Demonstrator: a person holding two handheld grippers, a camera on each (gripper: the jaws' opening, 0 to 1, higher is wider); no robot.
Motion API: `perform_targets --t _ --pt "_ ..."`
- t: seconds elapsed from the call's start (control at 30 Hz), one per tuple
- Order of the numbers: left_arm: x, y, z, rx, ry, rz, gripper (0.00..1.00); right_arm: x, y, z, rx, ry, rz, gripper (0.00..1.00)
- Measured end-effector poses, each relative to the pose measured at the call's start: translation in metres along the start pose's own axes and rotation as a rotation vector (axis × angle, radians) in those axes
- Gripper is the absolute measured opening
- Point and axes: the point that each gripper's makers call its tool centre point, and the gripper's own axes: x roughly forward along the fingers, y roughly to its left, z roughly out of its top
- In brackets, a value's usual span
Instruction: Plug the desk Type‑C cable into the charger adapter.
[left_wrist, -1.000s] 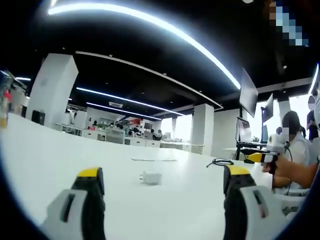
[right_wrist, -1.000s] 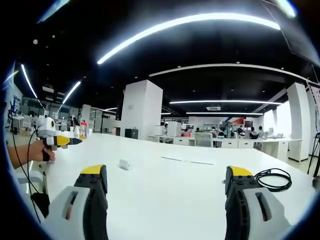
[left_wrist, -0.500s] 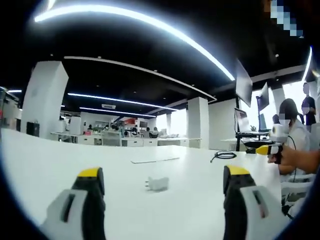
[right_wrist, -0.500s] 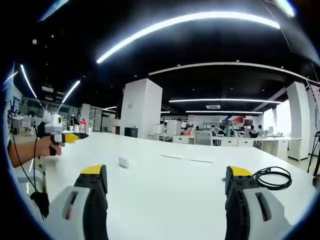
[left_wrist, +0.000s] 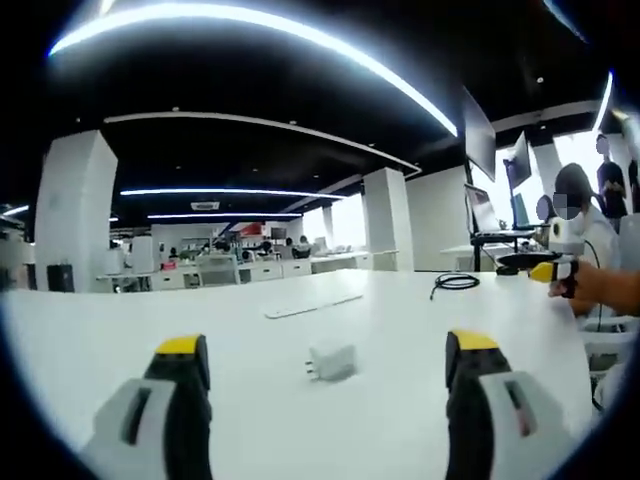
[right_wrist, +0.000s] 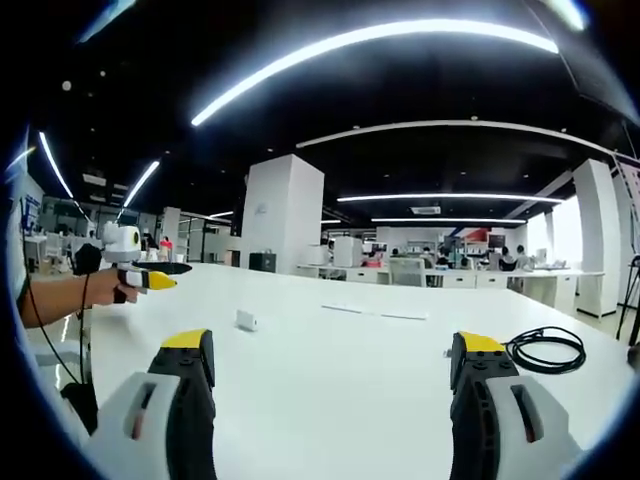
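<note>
Left gripper (left_wrist: 322, 345): jaws apart, nothing held. The charger adapter (left_wrist: 332, 360) lies on the white desk (left_wrist: 120, 330) just ahead between them, nearer than half a second ago. Right gripper (right_wrist: 325, 345): jaws apart, empty. The coiled Type‑C cable (right_wrist: 545, 350) lies far right on the desk, unmoved. The left gripper has advanced rightward in the right gripper view.

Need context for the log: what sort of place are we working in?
Most likely an open-plan office. Rows of desks with people seated run across the back, monitors on stands sit nearby, and long strip lights cross a dark ceiling above the white table.
</note>
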Motion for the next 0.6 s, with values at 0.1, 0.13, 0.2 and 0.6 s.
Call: perform_targets --t 0.1,0.13,0.2,0.6 --pt "0.01 0.0 -0.004 0.008 0.031 -0.038 0.97 0.0 0.0 -0.001 0.001 0.001 0.001 1.0" --pt "0.013 0.0 -0.005 0.011 0.042 -0.051 0.97 0.0 0.0 -0.001 0.002 0.002 0.001 1.0" --pt "0.02 -0.001 -0.007 0.028 0.06 -0.066 0.97 0.001 0.0 -0.002 0.005 0.006 0.002 1.0" --pt "0.053 0.004 -0.019 0.082 0.165 -0.155 0.89 0.003 -0.001 -0.008 0.018 0.021 0.009 1.0"
